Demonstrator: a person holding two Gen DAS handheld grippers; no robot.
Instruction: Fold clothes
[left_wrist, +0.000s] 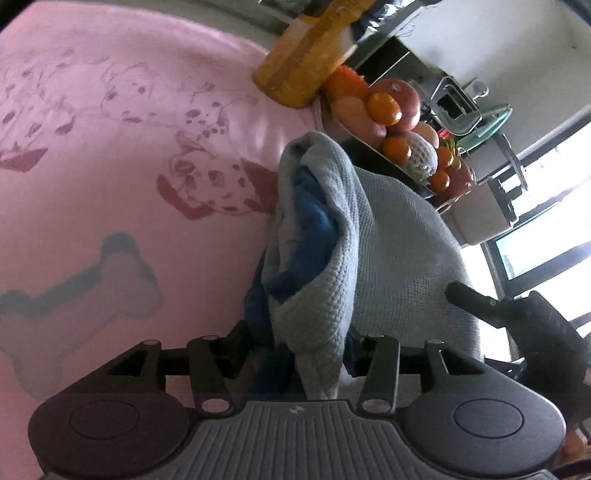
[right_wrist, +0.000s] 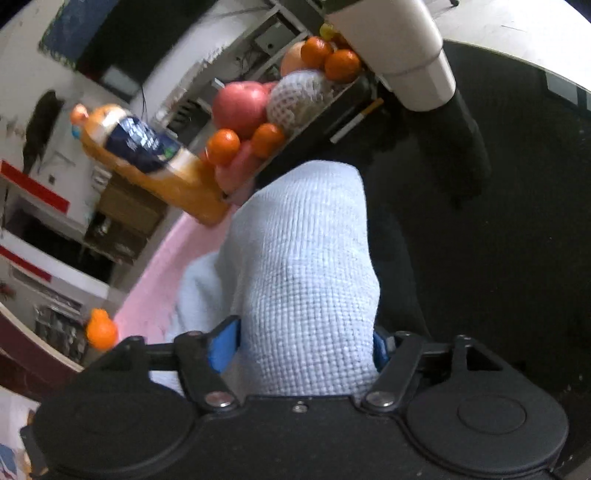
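Observation:
A grey waffle-knit garment (left_wrist: 399, 240) with a blue inner layer (left_wrist: 310, 221) rises bunched from between the jaws of my left gripper (left_wrist: 299, 332). Cloth fills the gap and hides the fingertips. In the right wrist view the same grey garment (right_wrist: 303, 240) fills the space between the blue pads (right_wrist: 221, 347) of my right gripper (right_wrist: 301, 343), touching both. The garment lies partly over a pink sheet (left_wrist: 110, 147) printed with spotted dogs and partly over a dark tabletop (right_wrist: 498, 258).
A tray of oranges and apples (left_wrist: 399, 122) (right_wrist: 258, 110) stands just beyond the garment. An orange drink bottle (left_wrist: 310, 55) (right_wrist: 147, 155) lies beside it. A white sleeve (right_wrist: 406, 55) ending in a black glove (right_wrist: 458, 147) reaches in from above. A loose orange (right_wrist: 101, 330) sits at the sheet's edge.

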